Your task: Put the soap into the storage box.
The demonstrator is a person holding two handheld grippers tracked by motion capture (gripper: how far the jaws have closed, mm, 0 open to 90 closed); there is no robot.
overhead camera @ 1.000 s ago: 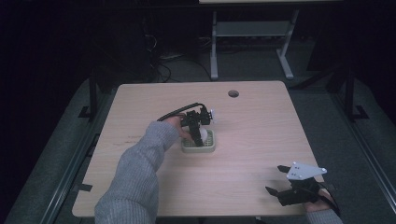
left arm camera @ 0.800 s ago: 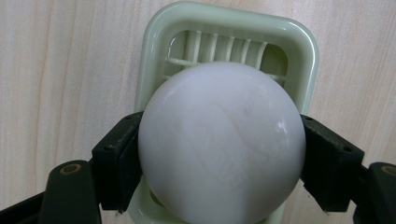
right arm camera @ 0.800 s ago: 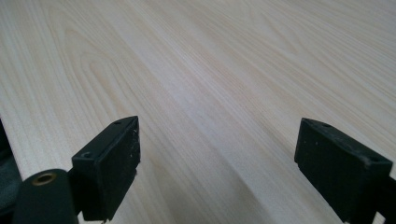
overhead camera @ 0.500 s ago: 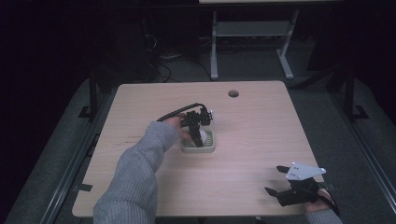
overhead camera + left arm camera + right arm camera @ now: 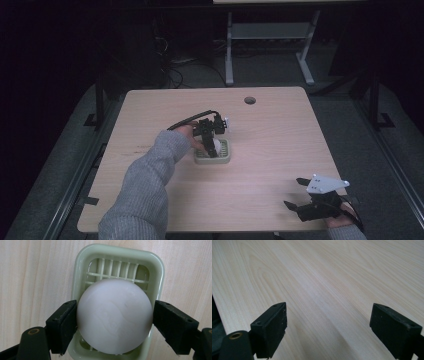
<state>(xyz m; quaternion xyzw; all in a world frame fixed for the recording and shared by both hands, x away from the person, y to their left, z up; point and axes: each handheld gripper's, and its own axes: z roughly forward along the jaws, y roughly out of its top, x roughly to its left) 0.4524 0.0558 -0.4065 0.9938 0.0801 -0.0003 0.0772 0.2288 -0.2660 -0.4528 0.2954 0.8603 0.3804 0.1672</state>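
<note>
The left claw point(image 5: 113, 322) pinches a white ball point(image 5: 114, 316) between its two jaws, directly over a pale green slatted tray point(image 5: 80, 272) near the middle of the worktop point(image 5: 280, 135). It has hardly shifted since a second ago; whether the ball touches the tray's slats is hard to judge. The right claw point(image 5: 295, 194) stays spread wide near the worktop's near right corner, well apart from the tray.

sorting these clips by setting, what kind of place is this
Probably a lab or office workspace set up for recording, not a home: a bare wooden desk with a cable hole, a second desk frame behind it, and loose cables on grey carpet.
</note>
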